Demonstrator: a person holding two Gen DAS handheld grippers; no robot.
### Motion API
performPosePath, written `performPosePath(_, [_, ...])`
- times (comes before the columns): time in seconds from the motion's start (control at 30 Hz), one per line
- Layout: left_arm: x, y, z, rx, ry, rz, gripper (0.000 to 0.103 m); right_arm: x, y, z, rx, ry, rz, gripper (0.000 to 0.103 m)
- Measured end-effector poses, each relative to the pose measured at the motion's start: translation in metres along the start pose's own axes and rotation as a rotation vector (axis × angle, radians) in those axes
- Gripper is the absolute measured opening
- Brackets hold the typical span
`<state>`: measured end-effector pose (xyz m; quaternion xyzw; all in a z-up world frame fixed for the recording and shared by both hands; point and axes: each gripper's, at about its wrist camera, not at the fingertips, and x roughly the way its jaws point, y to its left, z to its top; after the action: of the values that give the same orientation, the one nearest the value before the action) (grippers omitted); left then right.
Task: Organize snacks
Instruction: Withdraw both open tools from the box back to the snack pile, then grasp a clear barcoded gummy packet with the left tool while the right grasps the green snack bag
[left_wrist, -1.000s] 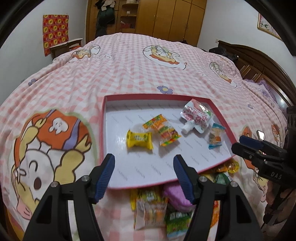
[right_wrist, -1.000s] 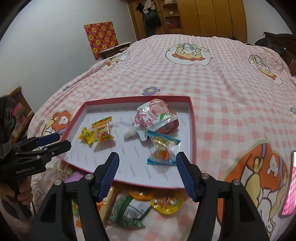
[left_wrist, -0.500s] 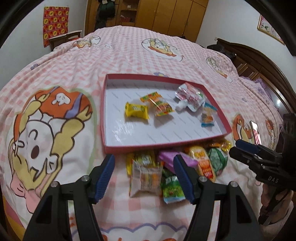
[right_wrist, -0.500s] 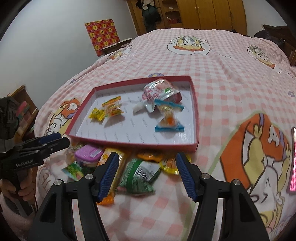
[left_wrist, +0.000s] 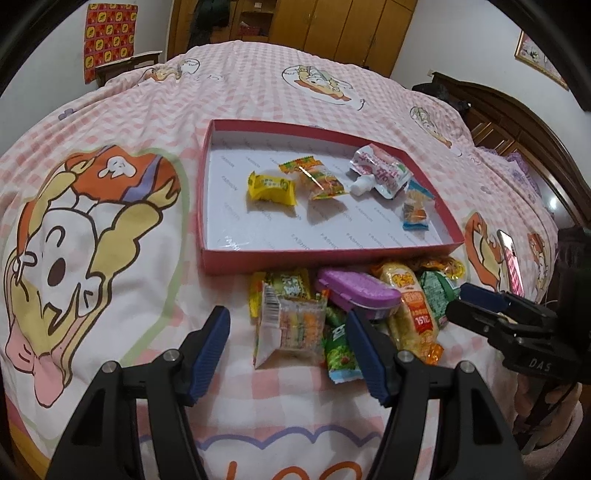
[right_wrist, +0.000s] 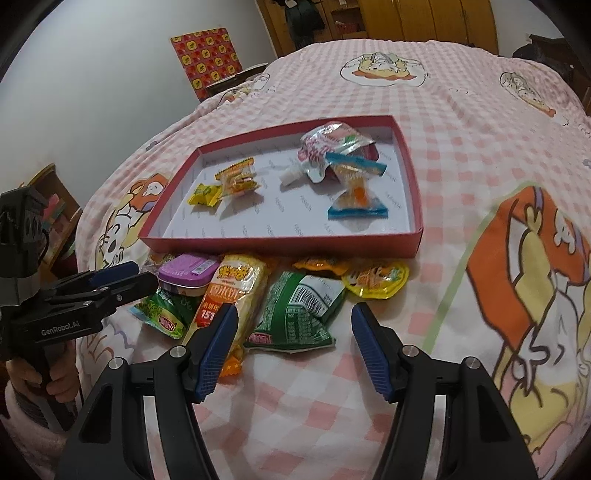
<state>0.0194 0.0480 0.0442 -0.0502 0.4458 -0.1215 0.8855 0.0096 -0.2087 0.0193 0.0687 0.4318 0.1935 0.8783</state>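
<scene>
A red-rimmed shallow box (left_wrist: 229, 263) (right_wrist: 280, 242) lies on the bed with several snacks in it: a yellow candy (left_wrist: 271, 187), an orange packet (left_wrist: 321, 179), a silver pouch (left_wrist: 380, 170) and a blue-ended sweet (left_wrist: 415, 210). A pile of loose snacks lies in front of the box: a clear packet (left_wrist: 291, 325), a purple tin (left_wrist: 356, 295) (right_wrist: 188, 271), a yellow-orange bag (right_wrist: 232, 291), a green bag (right_wrist: 299, 314). My left gripper (left_wrist: 288, 350) is open over the clear packet. My right gripper (right_wrist: 293, 350) is open over the green bag. Both are empty.
The bed has a pink checked cover with cartoon prints (left_wrist: 74, 236). A phone (left_wrist: 511, 262) lies on the bed right of the pile. A wooden headboard (left_wrist: 524, 122) runs along the right. Wardrobes (left_wrist: 332, 29) stand at the far end.
Both grippers have drawn back from over the box toward the near edge of the bed. The snack pile in front of the box has come into full view. Both stay open.
</scene>
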Motion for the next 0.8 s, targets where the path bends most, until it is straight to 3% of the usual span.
performPosePath(0.13, [0.003, 0.0, -0.002, -0.002, -0.003, -0.007, 0.063, 0.006, 0.001, -0.002, 0.007, 0.011, 0.004, 0.065])
performPosePath(0.3, [0.007, -0.003, -0.004, -0.002, -0.002, -0.021, 0.046, 0.013, 0.003, -0.004, 0.011, 0.023, 0.011, 0.065])
performPosePath(0.7, [0.015, -0.005, -0.006, 0.011, -0.016, 0.004, 0.045, 0.022, 0.0, -0.002, 0.05, 0.005, 0.027, 0.065])
performPosePath(0.8, [0.015, -0.005, -0.006, 0.011, -0.019, 0.005, 0.041, 0.023, -0.002, -0.002, 0.058, 0.005, 0.031, 0.065])
